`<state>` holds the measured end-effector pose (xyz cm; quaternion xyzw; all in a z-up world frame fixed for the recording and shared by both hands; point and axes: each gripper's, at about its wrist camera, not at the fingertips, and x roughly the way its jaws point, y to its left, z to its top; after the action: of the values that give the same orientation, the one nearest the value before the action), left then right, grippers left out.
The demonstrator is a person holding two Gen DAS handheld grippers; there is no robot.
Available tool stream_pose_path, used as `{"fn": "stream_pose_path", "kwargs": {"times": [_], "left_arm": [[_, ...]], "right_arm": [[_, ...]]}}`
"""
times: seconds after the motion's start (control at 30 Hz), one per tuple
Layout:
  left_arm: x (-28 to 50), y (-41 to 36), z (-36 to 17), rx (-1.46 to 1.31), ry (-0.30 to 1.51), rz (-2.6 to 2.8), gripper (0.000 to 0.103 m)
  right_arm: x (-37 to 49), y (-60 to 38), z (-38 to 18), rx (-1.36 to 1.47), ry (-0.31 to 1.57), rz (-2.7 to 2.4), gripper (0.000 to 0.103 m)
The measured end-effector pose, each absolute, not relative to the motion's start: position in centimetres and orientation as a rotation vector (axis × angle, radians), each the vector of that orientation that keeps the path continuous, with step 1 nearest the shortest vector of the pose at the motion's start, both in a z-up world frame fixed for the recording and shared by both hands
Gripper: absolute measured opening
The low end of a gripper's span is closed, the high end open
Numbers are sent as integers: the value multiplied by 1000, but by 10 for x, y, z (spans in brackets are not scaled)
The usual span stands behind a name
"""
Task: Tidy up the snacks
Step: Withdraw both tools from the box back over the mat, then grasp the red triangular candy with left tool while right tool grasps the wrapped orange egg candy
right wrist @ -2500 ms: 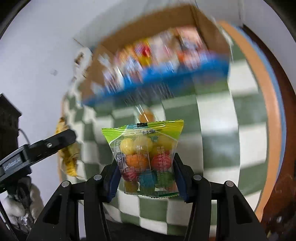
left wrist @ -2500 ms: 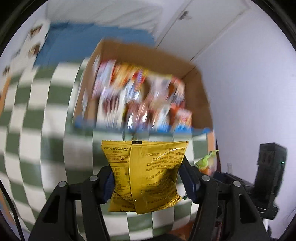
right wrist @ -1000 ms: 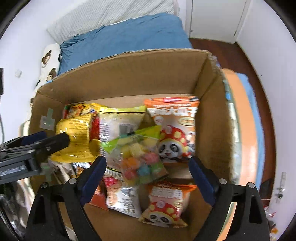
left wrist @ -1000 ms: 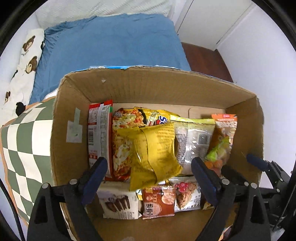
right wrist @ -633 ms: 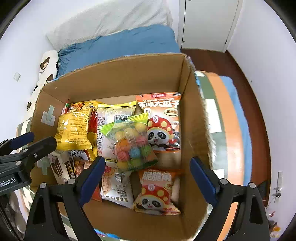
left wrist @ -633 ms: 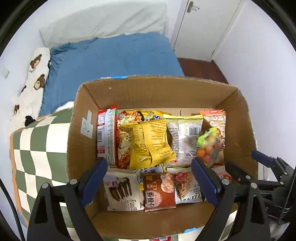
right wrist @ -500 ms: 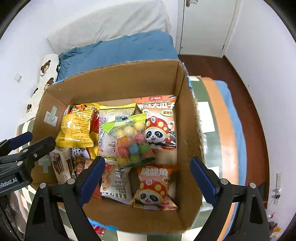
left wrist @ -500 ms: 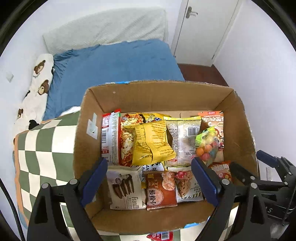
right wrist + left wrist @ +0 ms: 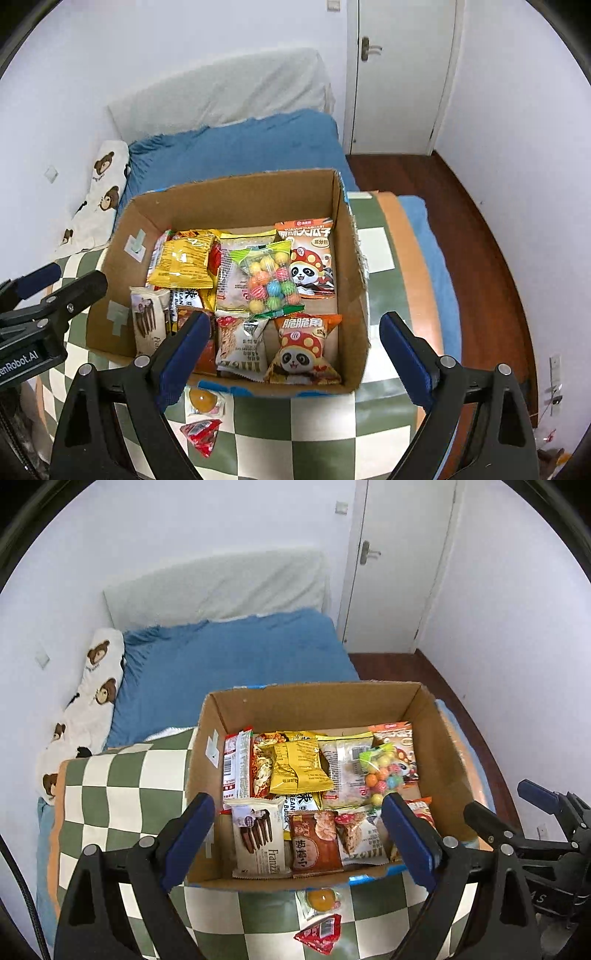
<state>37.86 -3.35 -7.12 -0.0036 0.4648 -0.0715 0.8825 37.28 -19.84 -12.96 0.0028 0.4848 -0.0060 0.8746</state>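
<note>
Item: cardboard box [image 9: 439,738], open-topped, standing on a green-and-white checked cloth [image 9: 122,775] over the bed, toward its far edge.

Contents: snack packets laid flat in rows, apparently so each label could be read. Yellow packet [image 9: 299,768] lay on top at the far left; clear bag of coloured candy balls [image 9: 269,280] lay on top at centre-right; panda-print packets [image 9: 306,347] along the right wall; chocolate-wafer pack [image 9: 256,838] at the near-left corner.

Outside the box, on the cloth by its near wall: a small orange jelly cup [image 9: 203,400] and a red triangular packet [image 9: 201,434], judged still to be sorted.

Left hand-held gripper [image 9: 297,840]: jaws wide apart, empty. Right hand-held gripper [image 9: 291,356]: likewise spread and empty, above the box's near edge.
</note>
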Motion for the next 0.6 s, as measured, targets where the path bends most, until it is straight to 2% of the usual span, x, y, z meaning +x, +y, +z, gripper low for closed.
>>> {"fn": "stream_pose_path", "kwargs": {"times": [0.37,0.47,0.6], "left_arm": [[332,-24,-56,-37,925,-139,93],[320,-18,-72,-36,950,-109,93],[304,-8,-125,-2,1053,-48,93]], "right_arm": [[313,-203,-93,25,914,-15,96],[306,-200,-102,59,956,22,96],[303,-195,-142,137,1076,96,96]]}}
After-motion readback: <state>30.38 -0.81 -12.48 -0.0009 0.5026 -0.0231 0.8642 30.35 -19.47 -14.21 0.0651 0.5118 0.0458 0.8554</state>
